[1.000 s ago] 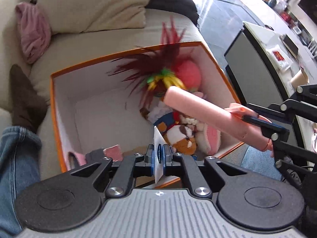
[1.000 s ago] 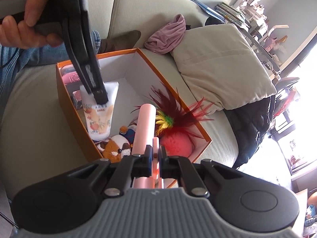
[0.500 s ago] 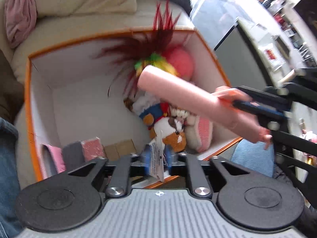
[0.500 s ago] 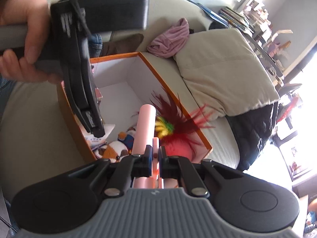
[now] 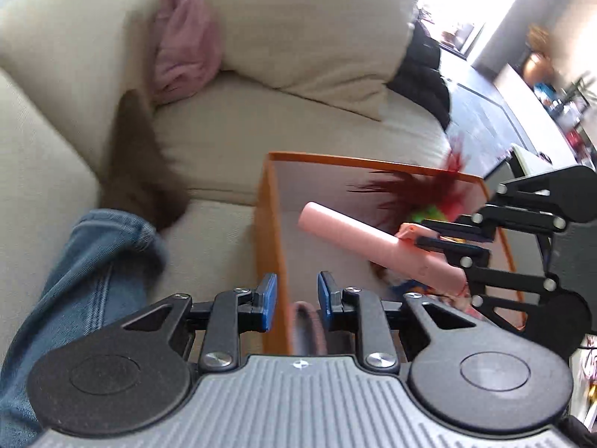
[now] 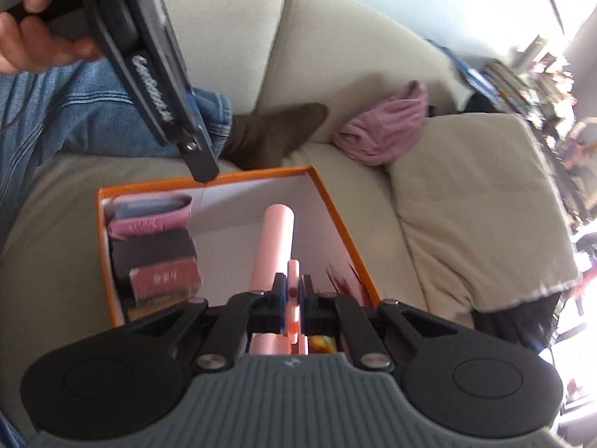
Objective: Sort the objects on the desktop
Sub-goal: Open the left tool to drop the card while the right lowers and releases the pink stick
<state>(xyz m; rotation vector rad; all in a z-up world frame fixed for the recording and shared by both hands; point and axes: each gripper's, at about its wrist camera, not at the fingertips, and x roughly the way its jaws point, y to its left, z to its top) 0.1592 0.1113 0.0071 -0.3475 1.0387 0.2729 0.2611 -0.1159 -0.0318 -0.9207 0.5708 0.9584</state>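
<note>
Item 1, right gripper (image 6: 293, 306): I have it clamped tight on a thin pink tab that sticks out from the side of the pink tube (image 6: 275, 246). I judge the tab is the chosen hold because the round body would roll between flat pads; pinched here, the tube points straight forward along the fingers and stays level.

Item 2, pink tube (image 5: 373, 248): smooth, matte, pale salmon cylinder with a flat round end, no label I can read. It hangs above the open box, its free end over the bare white floor, not touching anything below as far as I can tell.

Item 3, orange box (image 6: 328, 201): orange rim, white inside, sitting on the beige sofa (image 5: 298, 142). Along one wall I see stacked flat items in pink, black and red (image 6: 156, 257). At the opposite side, dark red feathers (image 5: 406, 190) rise above the rim; what lies under them is mostly hidden by the tube and the right gripper.

Item 4, left gripper (image 5: 293, 296): blue pads apart at a moderate width, holding nothing. It sits above the box's near wall, which shows in the gap between the pads. I judge it is parked there to keep out of the way.

Item 5, surroundings: cream cushion (image 5: 317, 30), pink cloth (image 5: 183, 48), my denim leg (image 5: 86, 272).
</note>
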